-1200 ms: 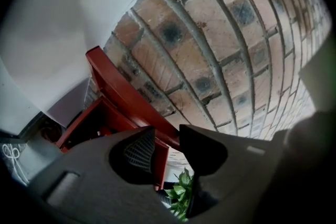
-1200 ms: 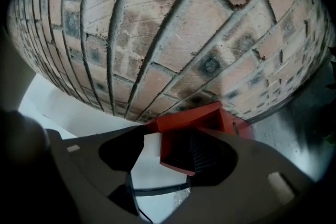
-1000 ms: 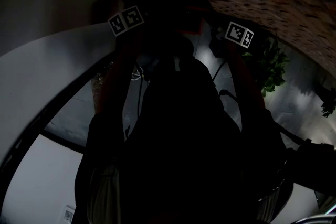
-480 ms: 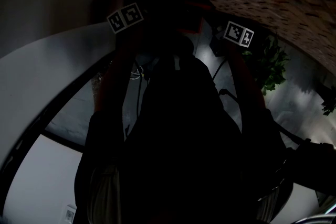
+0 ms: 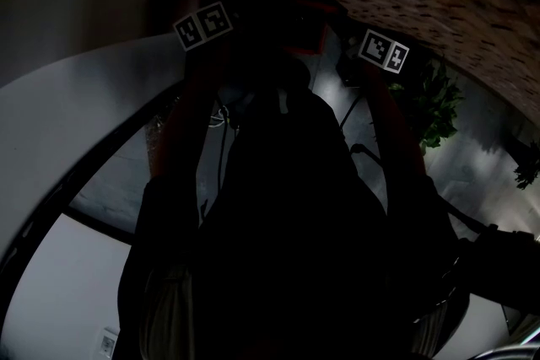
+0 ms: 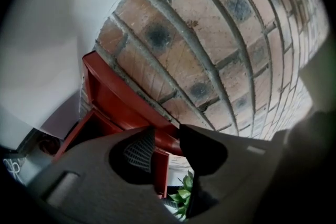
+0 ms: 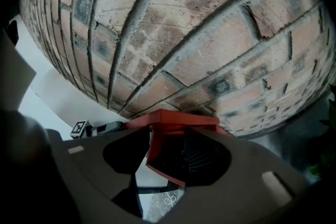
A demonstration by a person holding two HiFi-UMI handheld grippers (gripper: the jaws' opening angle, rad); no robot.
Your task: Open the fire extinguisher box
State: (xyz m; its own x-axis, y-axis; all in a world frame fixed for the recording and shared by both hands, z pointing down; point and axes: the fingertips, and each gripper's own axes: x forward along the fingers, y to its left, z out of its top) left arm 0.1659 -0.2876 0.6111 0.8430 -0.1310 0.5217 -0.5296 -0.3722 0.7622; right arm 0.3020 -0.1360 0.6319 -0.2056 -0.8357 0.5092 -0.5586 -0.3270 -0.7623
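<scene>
- Brick wall: fills the field ahead of and above both tongs. It carries the box.
- Fire extinguisher box: red, looks like painted sheet metal, set against the brick. It lies directly ahead of both tongs. From the left tongs its body runs up and to the left. From the right tongs one corner sits just above the gap.
- Left tongs: spread wide. A thin red panel edge stands in the gap, close to the left jaw, with open space on the other side. No pinch is seen.
- Right tongs: spread, and the jaws have just been closing. A red corner of the box sits in the upper part of the gap. Firm pad contact is not evident.
- Handling (judgement): the box is rigid and anchored, so only its door should move. Painted metal is smooth and likely slippery.
- Grip (judgement): place the pads flat on the free panel edge, grip firmly, and pull along the swing arc. The hinge side cannot be made out.
- Plant: small, below and beyond the left tongs, apart from the work.
</scene>
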